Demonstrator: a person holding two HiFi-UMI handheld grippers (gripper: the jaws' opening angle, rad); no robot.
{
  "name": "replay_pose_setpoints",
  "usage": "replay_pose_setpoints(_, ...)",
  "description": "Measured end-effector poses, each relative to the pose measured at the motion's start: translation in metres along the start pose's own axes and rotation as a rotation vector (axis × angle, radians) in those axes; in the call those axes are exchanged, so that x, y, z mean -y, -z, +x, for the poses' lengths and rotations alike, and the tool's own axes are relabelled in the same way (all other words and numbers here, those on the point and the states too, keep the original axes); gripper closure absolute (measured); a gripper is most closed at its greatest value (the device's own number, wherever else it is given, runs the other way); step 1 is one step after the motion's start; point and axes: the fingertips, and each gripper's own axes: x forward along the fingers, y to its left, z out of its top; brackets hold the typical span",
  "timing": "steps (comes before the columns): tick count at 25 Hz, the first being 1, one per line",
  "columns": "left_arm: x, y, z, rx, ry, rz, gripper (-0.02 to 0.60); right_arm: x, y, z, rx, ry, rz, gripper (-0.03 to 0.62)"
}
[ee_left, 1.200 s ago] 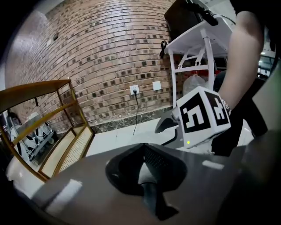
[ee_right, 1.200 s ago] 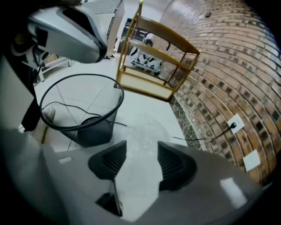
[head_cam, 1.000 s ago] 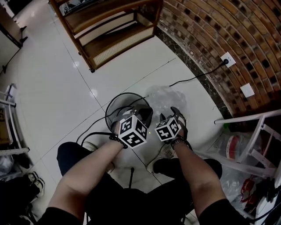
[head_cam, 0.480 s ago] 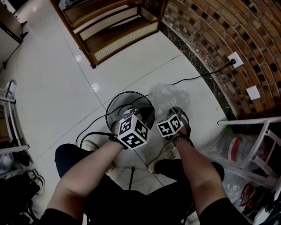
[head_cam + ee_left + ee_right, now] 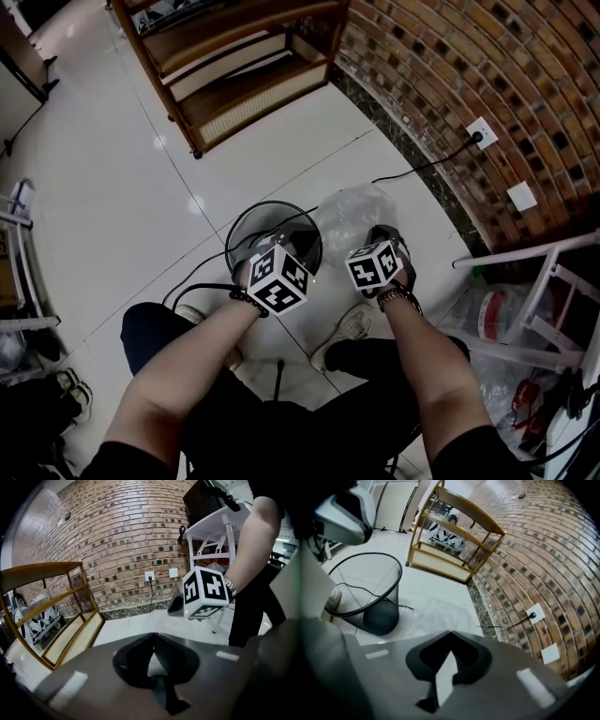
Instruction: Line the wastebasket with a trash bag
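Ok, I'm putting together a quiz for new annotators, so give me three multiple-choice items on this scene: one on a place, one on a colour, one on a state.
1. Relative to the wastebasket, where does the clear bag lie?
A) inside it
B) on the floor beside it
C) draped over its rim

2. What colour is the wastebasket?
A) white
B) black
C) red

3. How does the wastebasket stand?
A) tipped on its side
B) upside down
C) upright, with no bag in it

Answers:
1 B: the head view shows the clear bag crumpled on the floor next to the wastebasket, on the side toward the brick wall.
2 B: its wire mesh is black in the head view and the right gripper view.
3 C: its open rim faces up and the mesh is bare.
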Motion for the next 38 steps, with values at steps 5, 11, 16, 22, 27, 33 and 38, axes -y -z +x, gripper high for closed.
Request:
replay_pose_setpoints(5,0.002,-0.003,-0.014,-0.005,-0.002,-0.016,0.58,0.024,-0.008,-0.028,0.026,0.039,0.014,0.591)
replay_pose_setpoints(11,0.014,-0.003,-0.031,-0.025,0.03,-0.07,0.577,0.049,-0.022,-0.066,0.066,0.08,0.028,0.591)
replay_pose_setpoints(16,0.028,-0.003,-0.043,-0.03,0.06,-0.143,0.543,0.068,-0.039,-0.102,0.095,0.109,0.023,0.591)
replay_pose_setpoints(22,0.044,-0.001,-0.055,-0.036,0.073,-0.235,0.458,0.089,-0.064,-0.145,0.13,0.138,0.014,0.591)
replay_pose_setpoints(27,0.05,-0.002,-0.064,-0.02,0.073,-0.336,0.405,0.104,-0.086,-0.184,0.167,0.153,0.014,0.591)
replay_pose_setpoints(33,0.059,0.004,-0.076,0.005,0.073,-0.527,0.371,0.113,-0.113,-0.232,0.232,0.156,0.032,0.591)
replay_pose_setpoints(38,0.077,0.007,-0.082,0.05,0.12,-0.669,0.371,0.111,-0.129,-0.261,0.261,0.14,0.05,0.591)
